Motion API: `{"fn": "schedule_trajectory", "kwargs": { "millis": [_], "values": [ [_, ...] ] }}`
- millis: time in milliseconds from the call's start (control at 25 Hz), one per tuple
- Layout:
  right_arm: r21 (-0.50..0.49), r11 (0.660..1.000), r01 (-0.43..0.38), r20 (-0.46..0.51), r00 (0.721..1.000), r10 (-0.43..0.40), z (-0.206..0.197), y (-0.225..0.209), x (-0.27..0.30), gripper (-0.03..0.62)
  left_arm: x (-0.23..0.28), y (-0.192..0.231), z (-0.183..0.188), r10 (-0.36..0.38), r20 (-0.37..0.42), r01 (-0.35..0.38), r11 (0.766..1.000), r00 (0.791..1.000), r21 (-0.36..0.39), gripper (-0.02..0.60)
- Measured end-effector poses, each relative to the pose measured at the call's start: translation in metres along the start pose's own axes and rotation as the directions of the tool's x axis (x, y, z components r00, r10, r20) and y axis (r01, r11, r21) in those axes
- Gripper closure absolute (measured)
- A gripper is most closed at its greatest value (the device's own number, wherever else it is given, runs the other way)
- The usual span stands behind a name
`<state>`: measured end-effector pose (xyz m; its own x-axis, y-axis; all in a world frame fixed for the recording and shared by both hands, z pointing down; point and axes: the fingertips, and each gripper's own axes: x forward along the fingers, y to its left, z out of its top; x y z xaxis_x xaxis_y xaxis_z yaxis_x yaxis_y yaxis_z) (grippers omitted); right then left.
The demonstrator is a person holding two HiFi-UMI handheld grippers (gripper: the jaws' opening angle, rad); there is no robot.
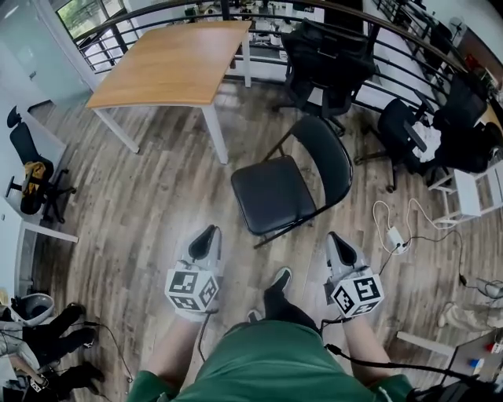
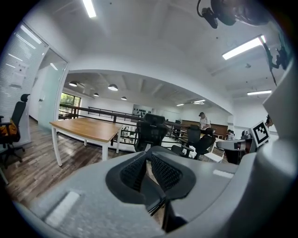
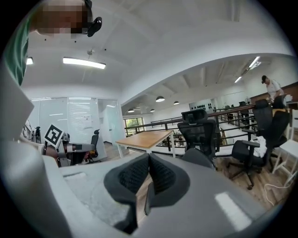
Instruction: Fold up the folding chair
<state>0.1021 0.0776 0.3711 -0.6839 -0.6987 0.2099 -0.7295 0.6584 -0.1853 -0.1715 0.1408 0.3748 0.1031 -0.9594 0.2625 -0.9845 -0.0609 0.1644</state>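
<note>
**Folding chair standing open, both grippers shut and short of it**

Closest to us in the head view: our green shirt, then one dark shoe on the wood-plank floor.

We hold the left gripper and the right gripper out side by side, well apart, with the shoe between them. Each carries its marker cube.

- Left gripper view: jaws brought together, black pads meeting at the tips, nothing between them.
- Right gripper view: the same, jaws closed and empty.

Neither gripper touches the chair.

Just past the gripper tips the chair stands unfolded on the floor. Its black padded seat is flat and toward us. The backrest is upright on the far right side, on a thin dark frame.

Right of the chair a white power strip lies on the floor with white cables trailing from it.

Farther out, up and left, we see a wooden table on white legs. Black office chairs stand behind the folding chair. A dark railing runs along the far edge.

In the left gripper view a person stands far off, beyond those chairs.
</note>
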Motion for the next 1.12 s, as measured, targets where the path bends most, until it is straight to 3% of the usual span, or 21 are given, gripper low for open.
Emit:
{"fn": "schedule_trajectory", "kwargs": {
  "millis": [400,680,1120],
  "values": [
    [0.002,1.000,-0.016,-0.026,1.000,0.016,0.015,-0.066,0.079,0.589,0.084,0.016,-0.005,0.031,-0.060,-0.032,0.999,0.998,-0.018,0.548],
    [-0.027,0.999,-0.024,-0.048,0.999,0.023,0.016,-0.090,0.103,0.589,0.117,0.030,-0.020,0.054,-0.124,-0.053,0.998,0.991,0.018,0.552],
    [-0.051,0.989,0.136,-0.068,0.988,-0.139,0.014,-0.153,0.132,0.589,0.189,0.097,-0.088,0.019,-0.258,-0.031,0.999,0.966,-0.043,0.549]
  ]
}}
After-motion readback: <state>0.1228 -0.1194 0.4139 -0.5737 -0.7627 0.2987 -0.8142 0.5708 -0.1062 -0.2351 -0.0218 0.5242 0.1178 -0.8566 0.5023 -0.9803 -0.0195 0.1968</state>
